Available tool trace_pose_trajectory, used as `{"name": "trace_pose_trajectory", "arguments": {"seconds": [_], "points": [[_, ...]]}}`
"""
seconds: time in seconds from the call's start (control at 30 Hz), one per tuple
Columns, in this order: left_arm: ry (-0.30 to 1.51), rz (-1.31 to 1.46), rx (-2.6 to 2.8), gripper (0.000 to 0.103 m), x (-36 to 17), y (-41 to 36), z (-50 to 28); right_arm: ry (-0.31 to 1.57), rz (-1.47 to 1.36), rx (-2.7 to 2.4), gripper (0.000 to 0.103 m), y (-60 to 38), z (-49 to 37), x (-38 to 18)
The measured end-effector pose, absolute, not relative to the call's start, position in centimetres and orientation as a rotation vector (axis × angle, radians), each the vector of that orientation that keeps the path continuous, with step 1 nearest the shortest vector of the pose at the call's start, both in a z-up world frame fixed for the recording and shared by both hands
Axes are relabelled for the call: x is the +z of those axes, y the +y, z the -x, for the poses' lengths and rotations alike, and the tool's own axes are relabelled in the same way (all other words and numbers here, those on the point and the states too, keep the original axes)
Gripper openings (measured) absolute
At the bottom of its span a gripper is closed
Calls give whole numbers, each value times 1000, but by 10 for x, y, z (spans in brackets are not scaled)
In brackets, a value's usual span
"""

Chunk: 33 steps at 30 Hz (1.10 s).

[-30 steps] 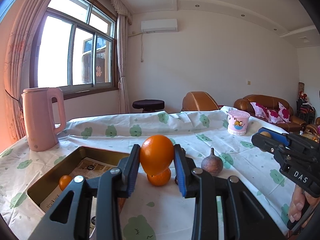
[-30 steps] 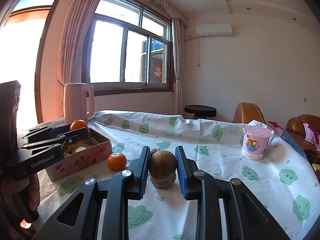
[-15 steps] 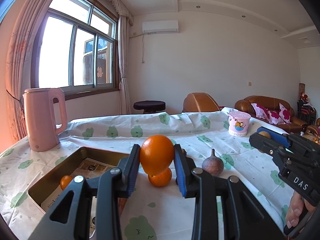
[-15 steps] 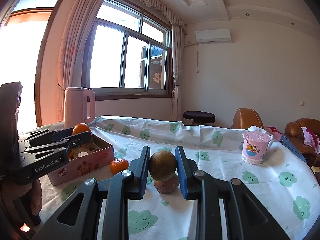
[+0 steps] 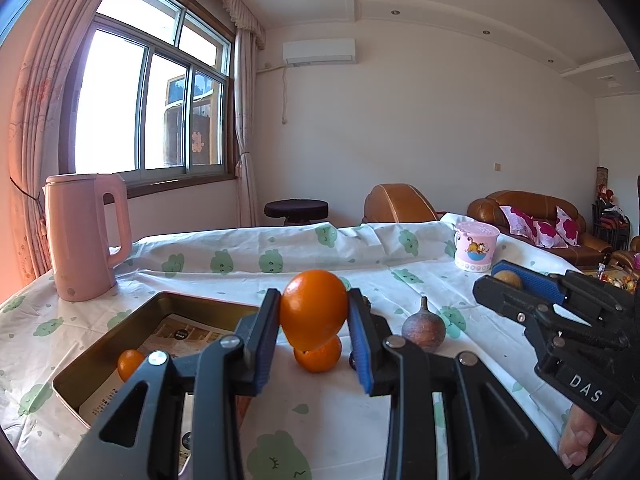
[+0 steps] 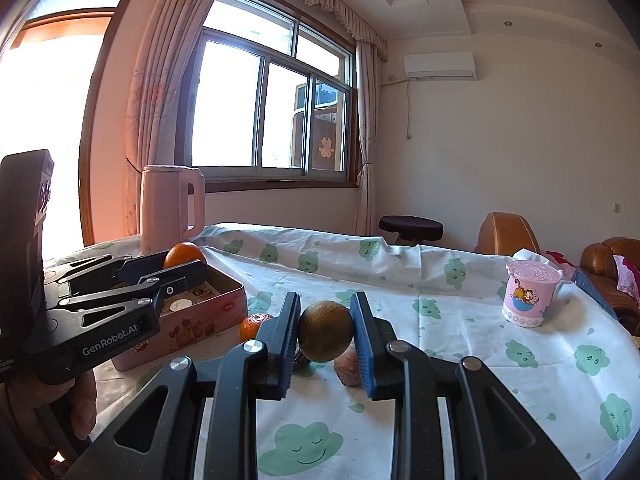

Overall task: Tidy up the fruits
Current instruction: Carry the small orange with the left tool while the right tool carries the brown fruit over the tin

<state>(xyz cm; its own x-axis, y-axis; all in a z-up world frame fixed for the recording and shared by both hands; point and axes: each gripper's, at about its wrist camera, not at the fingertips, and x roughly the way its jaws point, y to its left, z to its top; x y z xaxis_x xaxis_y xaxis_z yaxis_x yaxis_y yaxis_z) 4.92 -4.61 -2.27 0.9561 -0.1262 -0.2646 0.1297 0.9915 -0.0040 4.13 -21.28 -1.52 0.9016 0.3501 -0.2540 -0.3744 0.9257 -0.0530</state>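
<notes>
Sunlit living room, big window at ten o'clock, and a table under a white cloth printed with green clouds. Count with me: three oranges on show. One orange is pinched between the blue pads of the left gripper, lifted clear of the cloth just past the tin's near corner. A second orange sits on the cloth right beneath it, and a small orange lies inside the open tin at eight o'clock. Two brownish fruits: a round brown fruit is clamped in the right gripper, held above the table, and a stemmed brown fruit rests on the cloth at three o'clock of the loose orange. One pink kettle stands at nine o'clock, one pink cartoon cup at two o'clock.

Writing now: "DAS" in white on the right gripper's body, "GenRobot.AI" along the left one's side as seen from the right wrist. The printed sheet lining the tin is too small to read.

Against a second ago, very little: both grips are unchanged, both fruits sit the same way between the pads. The right gripper has dropped slightly in the left view, and the table sits a touch lower in the right view.
</notes>
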Motion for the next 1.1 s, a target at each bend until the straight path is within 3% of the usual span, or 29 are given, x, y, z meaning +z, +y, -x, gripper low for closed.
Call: {"name": "trace_pose_trajectory", "arguments": {"seconds": [1.1], "points": [[348, 47, -7, 35, -26, 25, -52, 283, 166, 553, 28, -121, -58, -14]]}}
